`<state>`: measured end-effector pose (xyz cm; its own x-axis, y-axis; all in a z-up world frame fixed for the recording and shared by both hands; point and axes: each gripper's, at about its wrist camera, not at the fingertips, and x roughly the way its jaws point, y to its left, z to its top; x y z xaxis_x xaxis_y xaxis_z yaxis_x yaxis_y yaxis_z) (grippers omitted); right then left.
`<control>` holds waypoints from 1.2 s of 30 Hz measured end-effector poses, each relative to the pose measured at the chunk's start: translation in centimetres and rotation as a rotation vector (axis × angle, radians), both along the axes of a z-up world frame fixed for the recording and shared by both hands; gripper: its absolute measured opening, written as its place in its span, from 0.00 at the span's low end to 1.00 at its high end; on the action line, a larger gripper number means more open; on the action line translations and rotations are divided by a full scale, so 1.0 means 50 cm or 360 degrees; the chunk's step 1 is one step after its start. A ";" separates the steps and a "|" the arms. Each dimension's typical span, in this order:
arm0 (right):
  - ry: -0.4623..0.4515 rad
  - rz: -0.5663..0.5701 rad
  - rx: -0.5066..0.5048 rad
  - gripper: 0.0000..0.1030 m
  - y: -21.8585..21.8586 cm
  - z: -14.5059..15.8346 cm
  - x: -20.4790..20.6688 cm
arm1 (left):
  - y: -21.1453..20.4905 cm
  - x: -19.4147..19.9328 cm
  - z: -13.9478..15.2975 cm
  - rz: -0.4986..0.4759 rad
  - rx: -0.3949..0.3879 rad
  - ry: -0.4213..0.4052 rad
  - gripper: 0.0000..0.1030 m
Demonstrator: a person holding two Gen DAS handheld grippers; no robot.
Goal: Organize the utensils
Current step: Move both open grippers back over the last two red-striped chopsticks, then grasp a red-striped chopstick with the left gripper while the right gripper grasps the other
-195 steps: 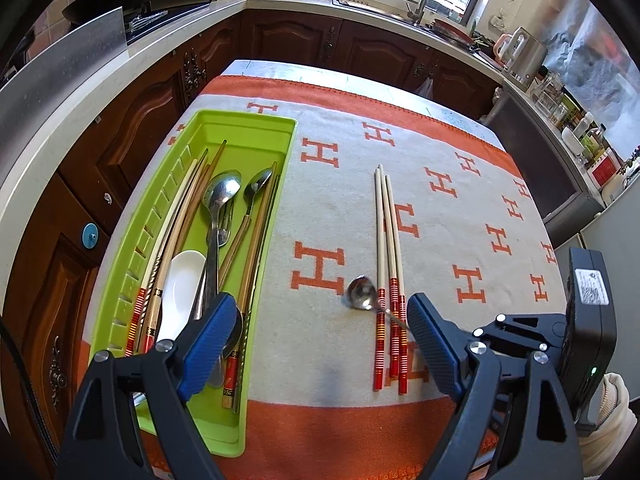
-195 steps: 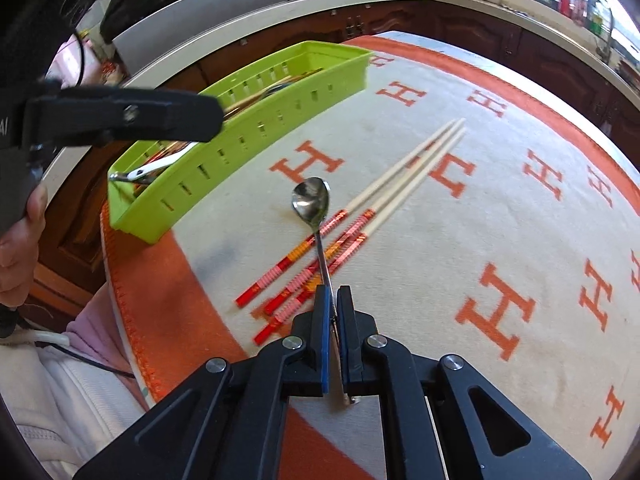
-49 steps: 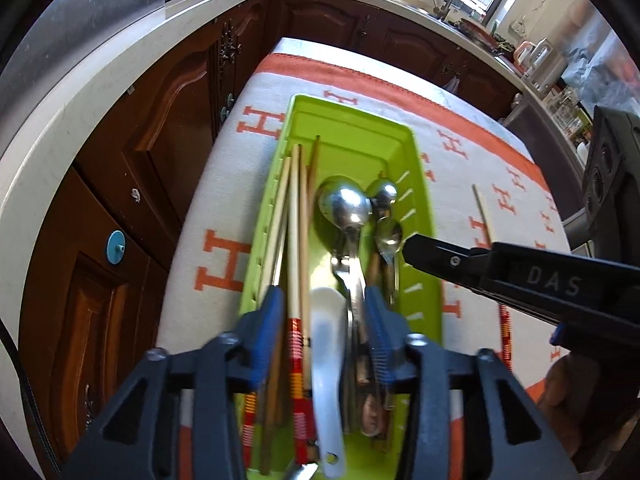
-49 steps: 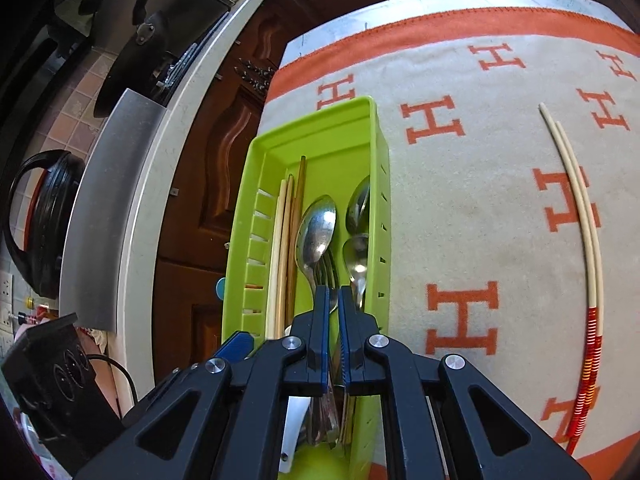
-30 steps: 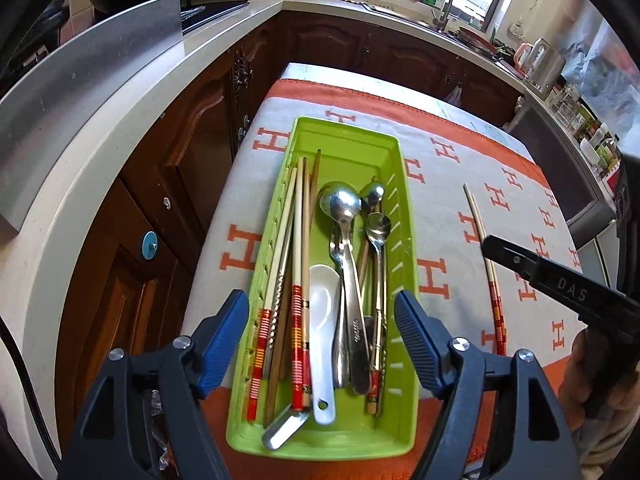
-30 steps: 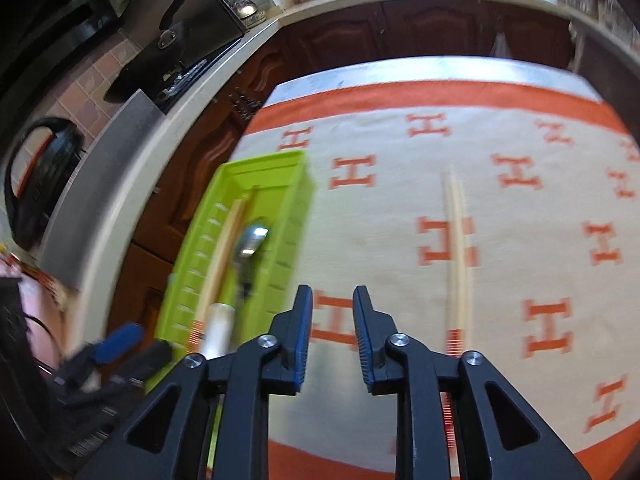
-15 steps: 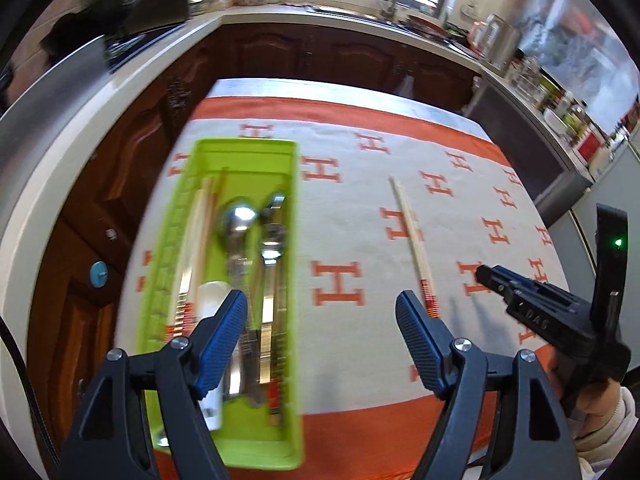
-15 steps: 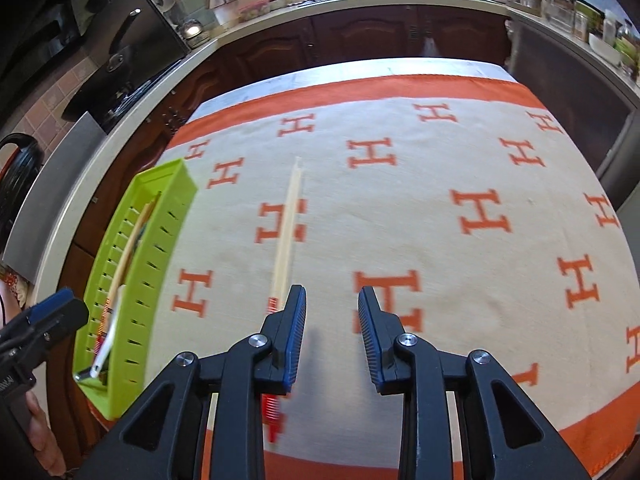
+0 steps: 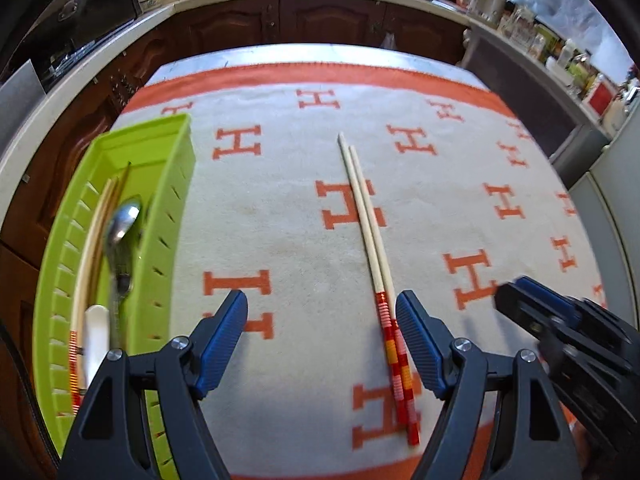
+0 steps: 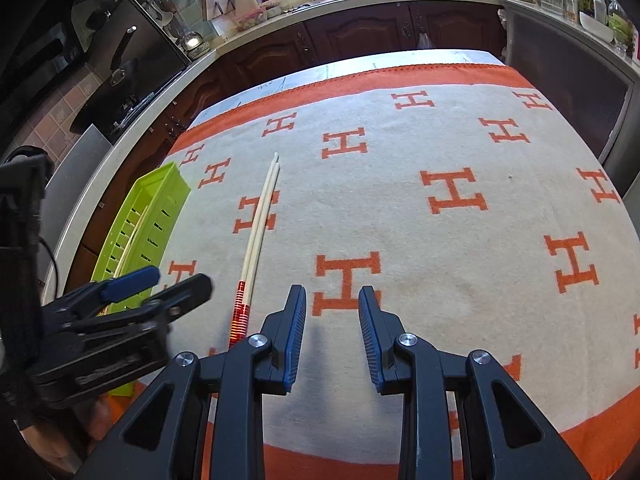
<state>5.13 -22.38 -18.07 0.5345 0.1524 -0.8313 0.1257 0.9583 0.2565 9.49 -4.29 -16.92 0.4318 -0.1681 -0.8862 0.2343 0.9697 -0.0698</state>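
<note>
Two cream chopsticks with red-banded ends [image 9: 370, 240] lie side by side on the H-patterned cloth [image 9: 280, 208]. My left gripper [image 9: 320, 320] hangs open and wide above the cloth, its right fingertip beside the chopsticks' red ends, nothing held. My right gripper [image 10: 332, 312] is open by a narrow gap and empty, just right of the chopsticks [image 10: 260, 224]. The green tray [image 9: 160, 184] at the left holds a metal spoon [image 9: 122, 220], a white spoon [image 9: 96, 332] and more chopsticks.
The cloth covers a table ringed by dark wooden kitchen cabinets [image 10: 360, 36] and a pale counter. In the left wrist view the right gripper [image 9: 520, 294] shows at the right; in the right wrist view the left gripper [image 10: 168, 284] sits beside the tray [image 10: 152, 216].
The right gripper let go of the small spoon in the tray and opened slightly. Both grippers then swung right, away from the tray, to the two chopsticks. The left gripper opened wide.
</note>
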 end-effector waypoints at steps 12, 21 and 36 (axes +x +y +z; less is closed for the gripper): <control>-0.0003 -0.0018 0.0094 0.27 -0.027 -0.026 -0.002 | -0.027 0.007 -0.044 0.0063 0.0157 0.0008 0.73; 0.0015 0.0004 0.0110 0.27 -0.021 -0.042 0.000 | -0.036 0.005 -0.045 0.0068 0.0109 -0.0061 0.62; 0.0037 0.0076 0.0073 0.27 0.016 -0.048 -0.001 | -0.040 -0.018 -0.038 -0.0040 -0.0062 -0.0111 0.03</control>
<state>5.08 -21.56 -20.45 0.5066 0.2156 -0.8348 0.0867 0.9506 0.2981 8.61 -6.28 -18.83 0.4872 -0.2137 -0.8467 0.2642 0.9602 -0.0903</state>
